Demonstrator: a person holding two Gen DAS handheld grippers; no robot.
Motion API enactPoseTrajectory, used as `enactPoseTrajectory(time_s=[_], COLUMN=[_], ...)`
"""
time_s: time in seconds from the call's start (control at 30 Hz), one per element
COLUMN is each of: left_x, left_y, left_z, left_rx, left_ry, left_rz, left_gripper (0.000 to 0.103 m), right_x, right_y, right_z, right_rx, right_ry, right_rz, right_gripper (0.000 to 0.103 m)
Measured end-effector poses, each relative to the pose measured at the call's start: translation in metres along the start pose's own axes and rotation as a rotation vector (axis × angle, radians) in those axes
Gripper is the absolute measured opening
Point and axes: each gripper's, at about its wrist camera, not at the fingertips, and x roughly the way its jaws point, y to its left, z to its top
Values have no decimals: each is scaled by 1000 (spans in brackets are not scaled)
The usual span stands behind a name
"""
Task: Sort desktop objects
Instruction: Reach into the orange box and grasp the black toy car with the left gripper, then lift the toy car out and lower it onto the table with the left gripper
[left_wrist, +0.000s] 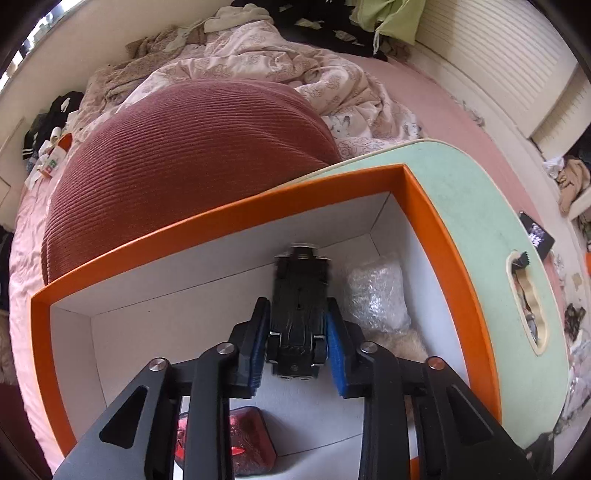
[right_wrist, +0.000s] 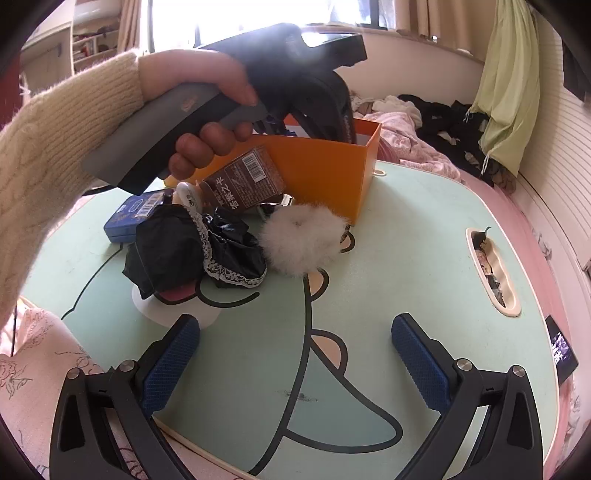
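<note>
My left gripper (left_wrist: 297, 308) is shut on a black toy car (left_wrist: 299, 291), which hangs nose-down inside the orange box (left_wrist: 221, 212). On the box's white floor lie a bubble-wrapped packet (left_wrist: 375, 291), a shiny red item (left_wrist: 247, 443) and something beige and fluffy (left_wrist: 410, 343). In the right wrist view a hand (right_wrist: 207, 110) holds that gripper over the orange box (right_wrist: 325, 170). My right gripper (right_wrist: 295, 332) stands open above the green table (right_wrist: 406, 258), nothing between its pads. Ahead of it lie a white fluffy scrunchie (right_wrist: 303, 240), a black lace-trimmed cloth (right_wrist: 195, 251), a brown barcoded packet (right_wrist: 247, 181) and a blue tin (right_wrist: 129, 218).
The table has a handle slot (right_wrist: 491, 273) near its right edge, and a phone (right_wrist: 561, 350) lies beyond that edge. A red-brown ribbed cushion (left_wrist: 184, 158) presses against the box's far side. Crumpled bedding and clothes (right_wrist: 443, 122) lie behind the table.
</note>
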Motion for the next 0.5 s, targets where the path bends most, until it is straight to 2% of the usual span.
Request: enactPoseTrajectory(time_s=[0.1, 0.2, 0.33, 0.43, 0.5], left_x=[-21, -61, -116, -146, -152], left_y=[13, 31, 45, 51, 55], left_z=[-11, -33, -84, -126, -149], left_rx=[-16, -59, -64, -75, -92], left_ry=[-75, -182, -327, -398, -416], left_rz=[-43, -149, -202, -258, -278], left_gripper=[30, 30, 30, 30, 30], right_x=[0, 0, 0, 0, 0], right_y=[0, 0, 0, 0, 0], right_z=[-1, 0, -1, -1, -1], right_rx=[0, -1, -1, 0, -1], right_ry=[-1, -2, -1, -1, -1], right_rz=[0, -1, -1, 0, 0], right_gripper=[103, 103, 103, 103, 103])
